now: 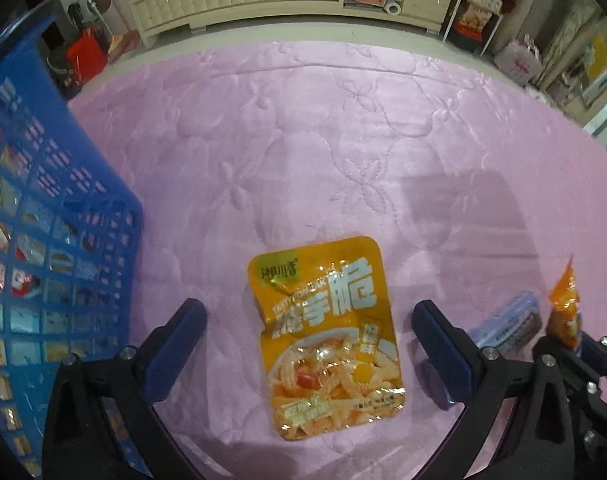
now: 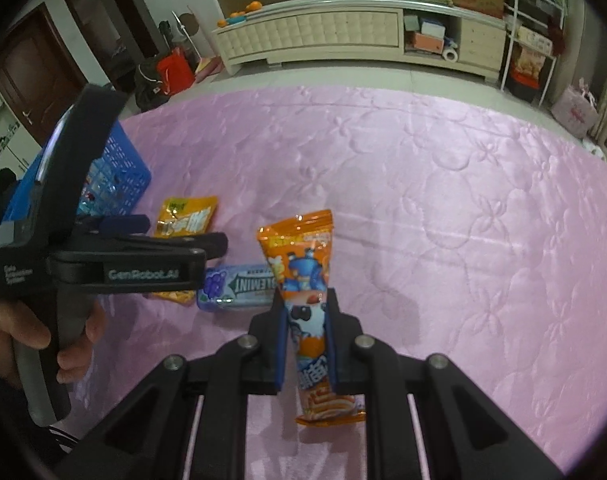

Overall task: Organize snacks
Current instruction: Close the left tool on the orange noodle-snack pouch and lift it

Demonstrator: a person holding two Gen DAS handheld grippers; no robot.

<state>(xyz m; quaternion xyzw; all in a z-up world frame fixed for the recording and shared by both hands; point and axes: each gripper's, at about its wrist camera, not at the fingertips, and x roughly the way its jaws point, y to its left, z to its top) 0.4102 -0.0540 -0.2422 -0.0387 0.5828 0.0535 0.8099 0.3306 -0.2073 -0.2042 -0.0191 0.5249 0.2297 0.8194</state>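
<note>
A yellow noodle-snack packet [image 1: 327,332] lies flat on the pink quilt, between the open fingers of my left gripper [image 1: 307,328], which hovers over it. It also shows in the right wrist view [image 2: 187,218]. My right gripper [image 2: 306,316] is shut on an orange snack packet [image 2: 303,264] and holds it upright above the quilt; the packet shows at the right edge of the left wrist view [image 1: 565,312]. A blue mint box [image 2: 239,286] lies on the quilt beside the right gripper, also seen in the left wrist view [image 1: 511,322]. A blue basket [image 1: 43,240] holding several snacks stands at the left.
The pink quilt [image 2: 443,208] stretches far and right. A white cabinet [image 2: 343,36] stands beyond its far edge, with bags and a rack on the floor around it. The left gripper body [image 2: 103,268] sits left of the right gripper.
</note>
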